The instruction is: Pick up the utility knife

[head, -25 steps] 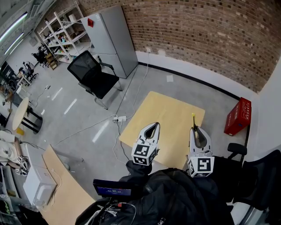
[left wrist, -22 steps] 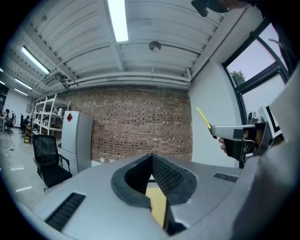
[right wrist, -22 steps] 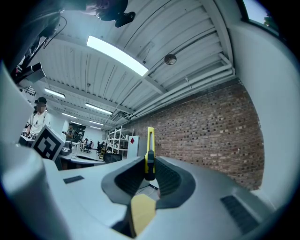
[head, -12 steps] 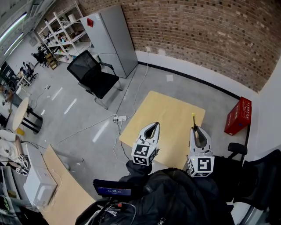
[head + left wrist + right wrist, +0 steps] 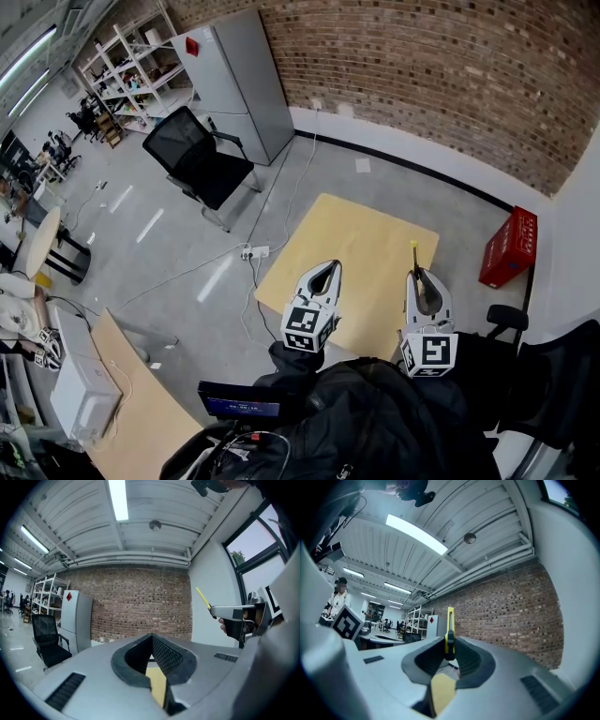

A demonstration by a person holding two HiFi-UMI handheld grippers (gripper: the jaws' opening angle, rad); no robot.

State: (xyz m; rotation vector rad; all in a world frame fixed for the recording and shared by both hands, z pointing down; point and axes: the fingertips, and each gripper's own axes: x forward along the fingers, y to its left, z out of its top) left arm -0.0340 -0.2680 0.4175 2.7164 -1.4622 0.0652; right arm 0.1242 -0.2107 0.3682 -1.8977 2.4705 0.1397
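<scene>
At the near edge of the pale wooden surface, in the head view, I hold both grippers level and side by side. The left gripper sits toward 7 o'clock from the surface's middle and the right gripper toward 5 o'clock, well apart from each other.

In the right gripper view the jaws are closed on the utility knife, their ridged pads pressing on either side of its slim yellow body. The knife stands on edge between them; its dark slider sits right at the jaw tips, and its front end pokes out beyond them toward 12 o'clock. The knife is up in the air in that grip, not lying on the surface.

In the left gripper view the left jaws are brought together, tips touching, with nothing between them; only a strip of the surface shows through the slot lower down. At 3 o'clock in that same view I see the right gripper from the side, with the yellow tip slanting up toward 11 o'clock and part of a hand behind it.

Around the surface in the head view, a red crate stands on the floor at 3 o'clock; a black office chair is at 10 o'clock; a grey cabinet stands against the brick wall at 11 o'clock.
</scene>
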